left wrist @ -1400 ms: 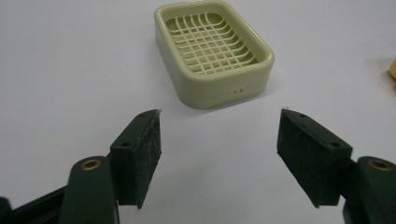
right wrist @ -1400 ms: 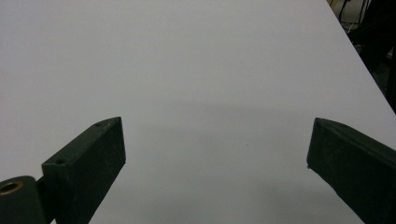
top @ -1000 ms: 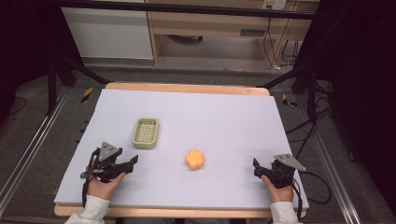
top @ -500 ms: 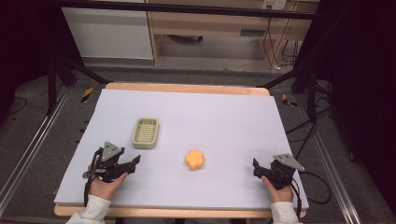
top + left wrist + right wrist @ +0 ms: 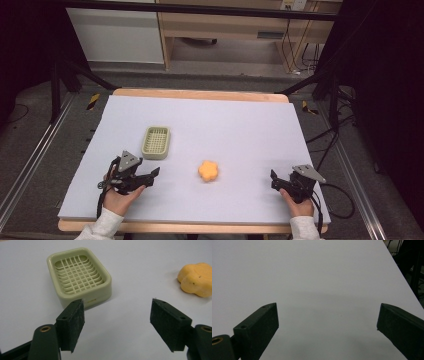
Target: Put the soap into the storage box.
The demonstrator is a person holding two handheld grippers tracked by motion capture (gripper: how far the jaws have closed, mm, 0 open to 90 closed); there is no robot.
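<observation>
High view: a worktop (image 5: 240, 125) covered by a pale lilac sheet carries two items. A pale green soap dish (image 5: 156, 142) with a gridded floor lies left of centre; an orange, flower-shaped soap (image 5: 209, 170) lies near the middle, to the right of the dish and nearer the person, apart from it. The left claw (image 5: 154, 174), held in a hand at the near left, sits just in front of the dish and points toward the soap, with bare sheet between them. The right claw (image 5: 274, 179), held at the near right corner, points left toward the soap and is well apart from it.

Left gripper view: the left claw (image 5: 117, 315) has its jaws spread wide with nothing between them. The soap dish (image 5: 79, 277) stands just beyond the left-hand jaw, empty; the soap (image 5: 196, 279) lies at the upper right, beyond the right-hand jaw. Neither is touched.

Right gripper view: the right claw (image 5: 328, 320) is likewise spread wide and holds nothing; bare sheet lies ahead of it, and the worktop's edge (image 5: 402, 272) runs along the upper right.
</observation>
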